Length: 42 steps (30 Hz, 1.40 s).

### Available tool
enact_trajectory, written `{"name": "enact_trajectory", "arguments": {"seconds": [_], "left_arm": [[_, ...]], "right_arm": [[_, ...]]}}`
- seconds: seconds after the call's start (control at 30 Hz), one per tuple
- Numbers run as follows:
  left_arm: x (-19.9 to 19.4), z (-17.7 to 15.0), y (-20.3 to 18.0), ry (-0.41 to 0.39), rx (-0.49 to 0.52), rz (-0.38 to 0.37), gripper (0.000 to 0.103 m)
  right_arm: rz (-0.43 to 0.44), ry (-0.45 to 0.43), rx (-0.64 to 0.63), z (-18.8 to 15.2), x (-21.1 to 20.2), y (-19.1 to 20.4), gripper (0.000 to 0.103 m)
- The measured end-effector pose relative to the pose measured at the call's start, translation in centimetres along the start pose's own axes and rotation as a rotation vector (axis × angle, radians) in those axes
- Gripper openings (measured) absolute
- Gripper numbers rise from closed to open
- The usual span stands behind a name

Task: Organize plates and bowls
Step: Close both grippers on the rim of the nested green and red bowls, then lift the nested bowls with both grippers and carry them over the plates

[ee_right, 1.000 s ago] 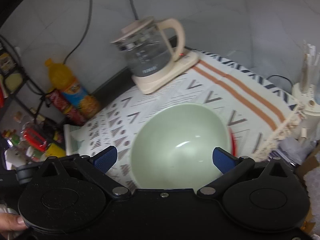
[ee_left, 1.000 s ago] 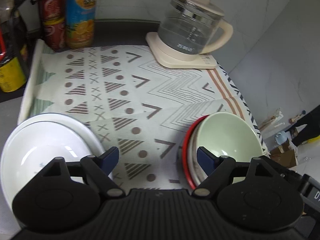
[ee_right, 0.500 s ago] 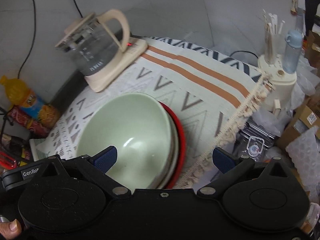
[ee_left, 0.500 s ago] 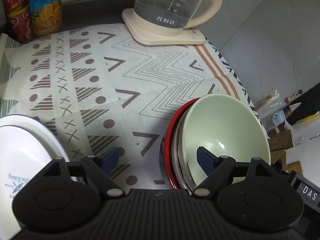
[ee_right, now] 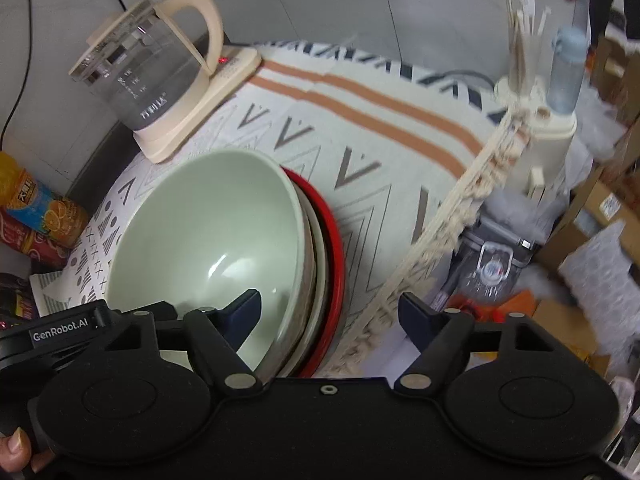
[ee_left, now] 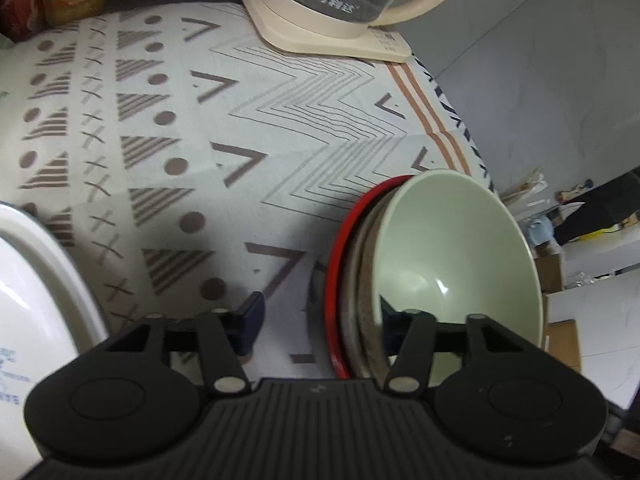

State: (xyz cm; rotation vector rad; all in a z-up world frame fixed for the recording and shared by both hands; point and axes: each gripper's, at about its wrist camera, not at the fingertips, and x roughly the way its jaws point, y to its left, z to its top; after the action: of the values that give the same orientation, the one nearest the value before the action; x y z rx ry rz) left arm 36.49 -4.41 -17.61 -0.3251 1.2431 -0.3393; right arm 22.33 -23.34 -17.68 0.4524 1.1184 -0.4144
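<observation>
Both grippers have narrowed since earlier yet stay unclenched, left gripper (ee_left: 320, 322) and right gripper (ee_right: 330, 312) each straddling the pale green ceramic bowl's (ee_right: 208, 236) rim.

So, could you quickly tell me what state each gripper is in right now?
Left gripper: open, straddling the stack's rims, one finger inside the green bowl, gripping nothing.
Right gripper: open, straddling the stack's other side, gripping nothing.
</observation>
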Motion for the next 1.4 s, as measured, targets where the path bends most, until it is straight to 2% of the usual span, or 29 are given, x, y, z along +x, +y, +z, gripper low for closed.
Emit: {"name": "enact_trajectory", "arguments": {"seconds": [0.07, 0.23, 0.33, 0.67, 1.4], "left_arm": [[0.3, 0.0, -0.1, 0.005, -0.003, -0.007, 0.044], [1.2, 0.1, 0.1, 0.032, -0.034, -0.026, 0.036], [1.3, 0.0, 0.4, 0.035, -0.042, -0.052, 0.033], [0.7, -0.6, 0.4, 0.008, -0.030, -0.035, 0.032], [-7.6, -0.6, 1.1, -0.175, -0.097, 0.030, 0.033]], "right_arm": [[0.003, 0.021, 0.005, -0.1, 0.6, -0.1, 0.054], [0.038, 0.039, 0.055, 0.1, 1.3, -0.5, 0.046], [0.056, 0.044, 0.051, 0.2, 1.5, -0.4, 0.038], [0.090, 0.028, 0.028, 0.3, 1.2, -0.4, 0.035], [0.210, 0.015, -0.123, 0.9, -2.2, 4.3, 0.035]]}}
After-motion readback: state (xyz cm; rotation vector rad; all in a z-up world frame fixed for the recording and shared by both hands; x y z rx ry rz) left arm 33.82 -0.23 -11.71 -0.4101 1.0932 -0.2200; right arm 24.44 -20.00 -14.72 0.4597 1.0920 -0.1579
